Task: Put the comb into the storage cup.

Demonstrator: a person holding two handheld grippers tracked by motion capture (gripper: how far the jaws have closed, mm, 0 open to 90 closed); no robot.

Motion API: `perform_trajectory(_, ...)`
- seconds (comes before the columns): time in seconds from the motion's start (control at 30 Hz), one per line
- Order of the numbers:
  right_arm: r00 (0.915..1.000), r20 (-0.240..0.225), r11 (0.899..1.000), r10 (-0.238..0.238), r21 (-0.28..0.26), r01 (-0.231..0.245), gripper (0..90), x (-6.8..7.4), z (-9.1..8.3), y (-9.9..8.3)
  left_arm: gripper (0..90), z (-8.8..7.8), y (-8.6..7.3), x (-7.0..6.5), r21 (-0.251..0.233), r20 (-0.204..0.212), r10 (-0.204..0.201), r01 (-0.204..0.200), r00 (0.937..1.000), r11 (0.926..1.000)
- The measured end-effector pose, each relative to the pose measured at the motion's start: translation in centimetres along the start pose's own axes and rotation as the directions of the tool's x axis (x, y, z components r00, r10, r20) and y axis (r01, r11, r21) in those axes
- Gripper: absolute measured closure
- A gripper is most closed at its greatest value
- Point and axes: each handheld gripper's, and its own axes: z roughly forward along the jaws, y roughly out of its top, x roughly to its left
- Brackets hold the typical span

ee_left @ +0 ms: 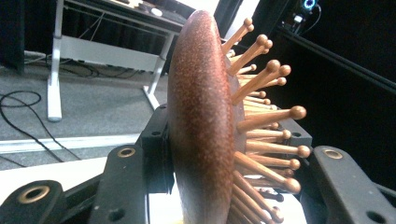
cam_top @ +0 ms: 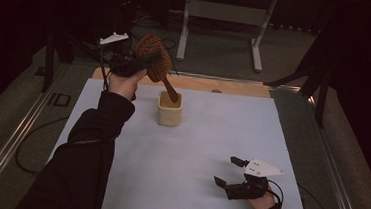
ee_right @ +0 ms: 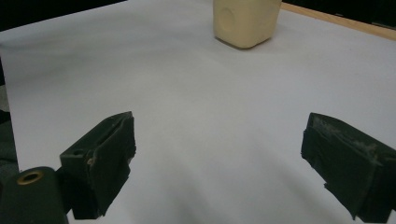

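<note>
Fingers of the left gripper [cam_top: 144,63] are clamped on the head of a brown oval wooden hairbrush with ball-tipped wooden bristles [cam_top: 153,57]; in the left gripper view one black finger [ee_left: 128,182] presses the smooth back of the head and the other sits among the bristles. Fingers of the right gripper [cam_top: 228,172] stand wide apart with nothing between them, low over the sheet.

Surface: a white rectangular sheet [cam_top: 210,151] covers the counter, with a strip of bare light wood [cam_top: 225,86] showing along the far edge. It lies directly beneath the right fingers. Room: dim, with dark surroundings; grey floor beyond the counter carries a white metal frame leg [cam_top: 184,24] and loose black cables [ee_left: 18,100], seen past the left fingers.

Hairbrush: the head is held raised, up and away from the sheet, bristles facing to one side of the left fingers. The back is reddish-brown and finely speckled [ee_left: 201,121]; the bristles are paler, each ending in a round knob. Its handle slants down from the fingers into a cream squarish ceramic holder [cam_top: 169,109], which stands upright on the sheet just below the left fingers and well ahead of the right fingers.
</note>
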Motion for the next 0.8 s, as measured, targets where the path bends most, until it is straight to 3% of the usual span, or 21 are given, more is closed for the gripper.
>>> perform_trajectory(0.1,1.0,-0.001,1.0,0.004,0.0,-0.004,9.6,0.0,0.0,0.0,52.1,0.4,-0.3,0.0,0.014,-0.014,0.019,-0.019,0.9997,0.9997)
perform_trajectory(0.8,1.0,-0.001,1.0,0.008,-0.005,-0.008,9.6,-0.1,-0.1,0.0,52.1,2.5,-2.9,1.1,0.066,-0.017,-0.012,0.013,0.9998,0.9977)
